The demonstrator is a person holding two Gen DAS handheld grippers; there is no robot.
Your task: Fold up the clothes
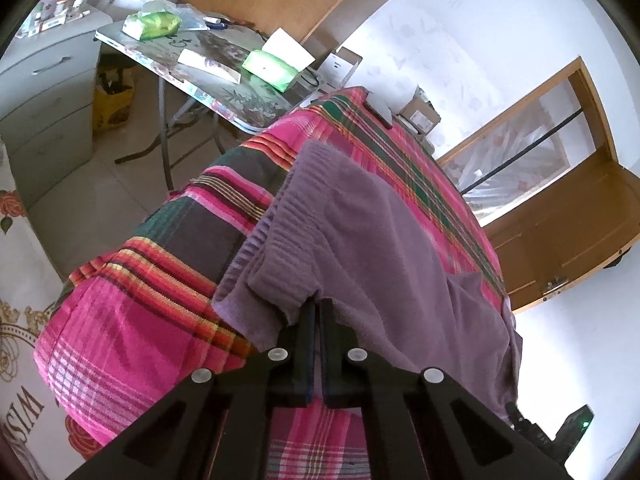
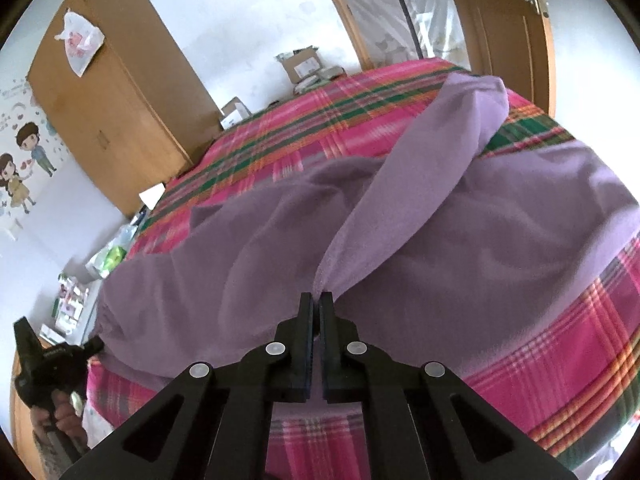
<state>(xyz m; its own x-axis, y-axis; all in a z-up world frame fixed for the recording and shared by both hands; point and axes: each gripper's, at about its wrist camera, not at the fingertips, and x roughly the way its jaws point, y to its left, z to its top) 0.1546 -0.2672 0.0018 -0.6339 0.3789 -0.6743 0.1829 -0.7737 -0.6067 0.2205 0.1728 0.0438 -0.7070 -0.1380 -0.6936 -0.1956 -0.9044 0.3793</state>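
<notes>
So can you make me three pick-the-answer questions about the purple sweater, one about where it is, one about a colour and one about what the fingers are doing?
1. Where does the purple sweater lie?
A. on the floor
B. on the bed
C. in the wardrobe

2. What colour is the bed cover mostly?
A. pink plaid
B. plain white
C. blue dots

3. What is the right gripper doing?
A. wide open
B. holding a box
C. shut on the sweater

Answers:
1 B, the sweater is spread over the cover.
2 A, pink with green and orange stripes.
3 C, purple cloth is pinched between its fingers.
</notes>
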